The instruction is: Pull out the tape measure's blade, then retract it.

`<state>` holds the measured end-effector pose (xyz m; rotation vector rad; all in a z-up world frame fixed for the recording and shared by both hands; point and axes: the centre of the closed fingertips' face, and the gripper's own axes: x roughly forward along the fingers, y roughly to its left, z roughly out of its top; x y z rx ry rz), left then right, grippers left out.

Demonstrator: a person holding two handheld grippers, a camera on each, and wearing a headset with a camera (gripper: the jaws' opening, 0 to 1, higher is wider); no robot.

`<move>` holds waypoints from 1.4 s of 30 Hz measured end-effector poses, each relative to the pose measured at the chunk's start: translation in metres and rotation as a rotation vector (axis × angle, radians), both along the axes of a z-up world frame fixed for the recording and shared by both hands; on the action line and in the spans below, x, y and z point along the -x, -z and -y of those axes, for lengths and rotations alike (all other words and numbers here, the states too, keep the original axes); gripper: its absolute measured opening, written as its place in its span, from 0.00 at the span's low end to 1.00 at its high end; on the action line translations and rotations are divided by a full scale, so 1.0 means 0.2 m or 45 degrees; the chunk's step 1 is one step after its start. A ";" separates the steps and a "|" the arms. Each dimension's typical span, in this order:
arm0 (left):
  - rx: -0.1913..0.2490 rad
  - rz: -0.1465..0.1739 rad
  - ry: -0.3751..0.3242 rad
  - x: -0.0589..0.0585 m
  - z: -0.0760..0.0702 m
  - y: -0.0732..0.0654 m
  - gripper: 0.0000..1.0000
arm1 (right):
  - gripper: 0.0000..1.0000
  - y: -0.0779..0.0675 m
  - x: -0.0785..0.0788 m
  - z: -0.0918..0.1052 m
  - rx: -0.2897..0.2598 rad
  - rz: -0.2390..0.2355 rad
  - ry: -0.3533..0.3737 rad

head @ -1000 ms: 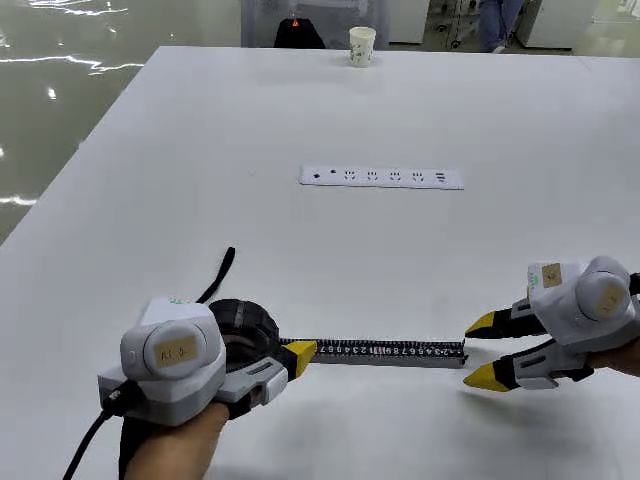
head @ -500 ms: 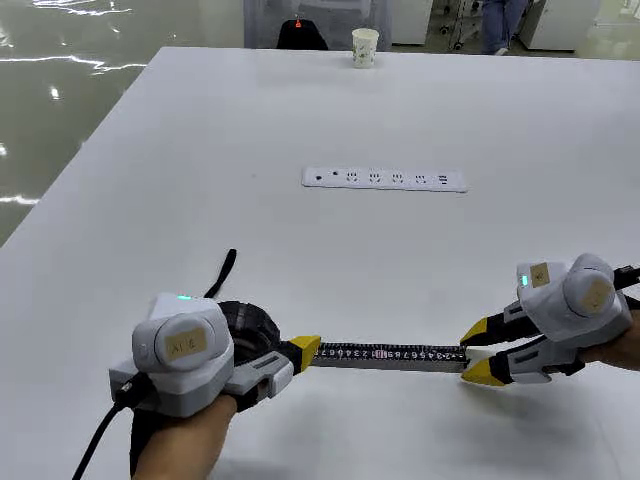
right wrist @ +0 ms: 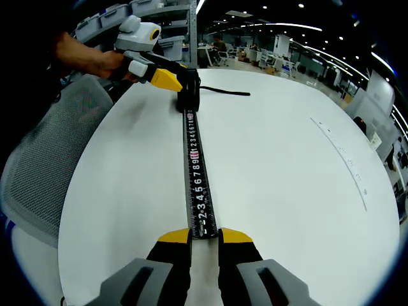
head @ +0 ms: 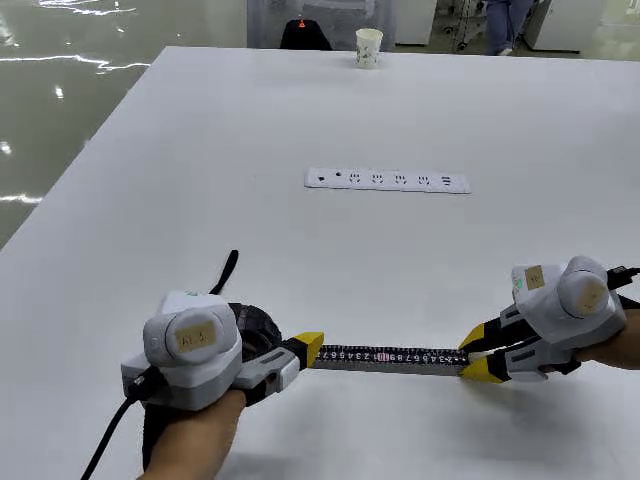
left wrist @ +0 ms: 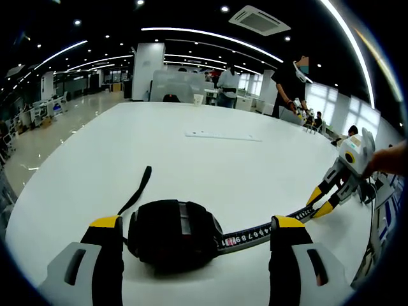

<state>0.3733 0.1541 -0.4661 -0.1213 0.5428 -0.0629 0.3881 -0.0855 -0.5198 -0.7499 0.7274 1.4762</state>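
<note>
A black tape measure case lies on the white table near its front edge. My left gripper straddles the case with its jaws wide; the left jaw touches it and a gap shows at the right jaw. The blade runs flat along the table to the right. My right gripper is shut on the blade's end, which sits between its yellow fingertips. Seen from the right gripper, the blade stretches away to the case. A black wrist strap trails from the case.
A white power strip lies mid-table, beyond the blade. A paper cup stands at the far edge. A grey mesh chair is beside the table's near side. A person stands far off.
My right gripper's jaws have narrowed from open onto the blade's end. The case and left gripper have stayed put; the camera has shifted slightly.
</note>
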 end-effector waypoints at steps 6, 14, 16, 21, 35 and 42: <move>0.006 -0.016 -0.016 -0.01 0.00 0.02 0.89 | 0.12 0.00 0.00 0.00 -0.005 -0.001 -0.004; -0.016 -0.032 -0.066 -0.02 -0.04 0.03 0.81 | 0.11 0.00 0.00 -0.01 -0.009 -0.005 0.009; -0.016 -0.041 -0.083 -0.02 -0.05 0.04 0.80 | 0.11 0.00 0.00 -0.01 -0.009 -0.006 0.012; -0.025 -0.053 -0.102 -0.02 -0.07 0.06 0.78 | 0.11 0.00 -0.01 -0.01 -0.008 -0.003 0.010; -0.029 -0.081 -0.140 -0.01 -0.10 0.10 0.69 | 0.11 0.00 0.00 -0.01 -0.003 -0.006 0.018; -0.021 -0.091 -0.153 -0.01 -0.11 0.12 0.64 | 0.11 0.00 0.00 0.00 -0.004 -0.007 0.021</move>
